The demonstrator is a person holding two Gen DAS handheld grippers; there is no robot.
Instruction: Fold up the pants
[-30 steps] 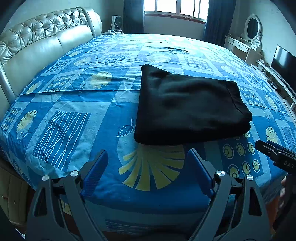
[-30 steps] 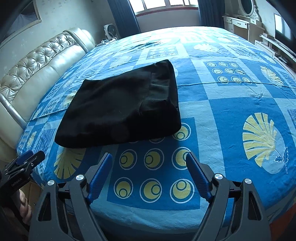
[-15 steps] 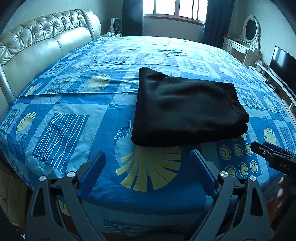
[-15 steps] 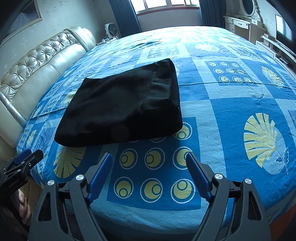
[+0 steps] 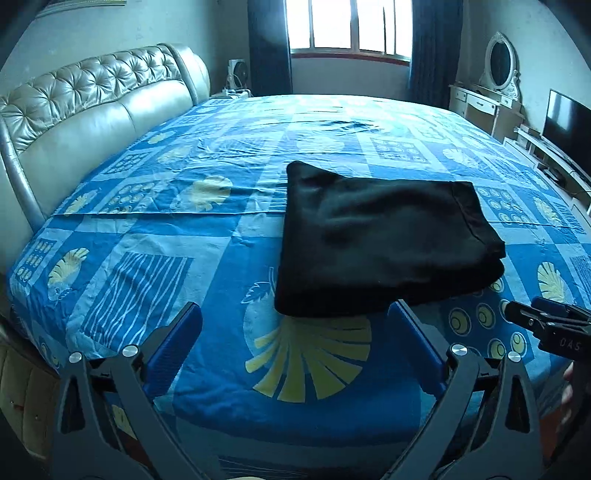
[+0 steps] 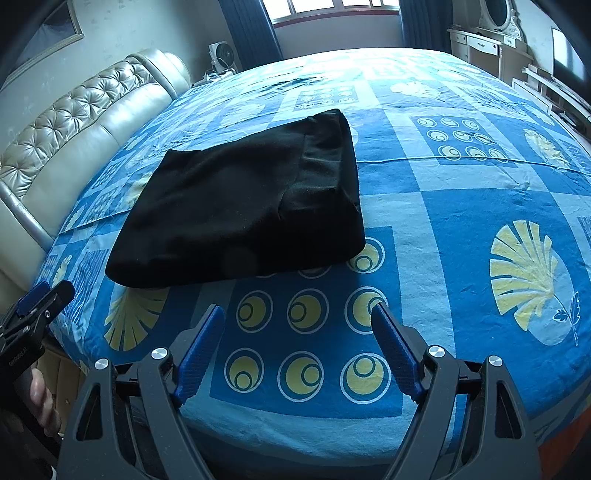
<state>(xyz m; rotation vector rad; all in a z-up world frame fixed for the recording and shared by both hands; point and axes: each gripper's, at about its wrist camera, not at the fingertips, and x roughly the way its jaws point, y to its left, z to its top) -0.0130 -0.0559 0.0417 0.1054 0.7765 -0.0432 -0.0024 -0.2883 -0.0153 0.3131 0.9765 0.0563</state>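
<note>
A bed (image 5: pixel 207 236) with a blue patterned sheet fills both views, its tufted headboard (image 5: pixel 92 107) at the upper left of the frame. The black pants (image 5: pixel 384 243) lie folded into a flat rectangle on the sheet, centre-right in the left wrist view and centre-left in the right wrist view. A window (image 5: pixel 347 26) sits at the top centre. The left gripper (image 5: pixel 295 314) hangs at the bottom of the frame with its jaws spread wide, having just been opening, nothing between them, apart from the pants' near edge. The right gripper (image 6: pixel 297 314) stands well open, empty, over circle prints.
</note>
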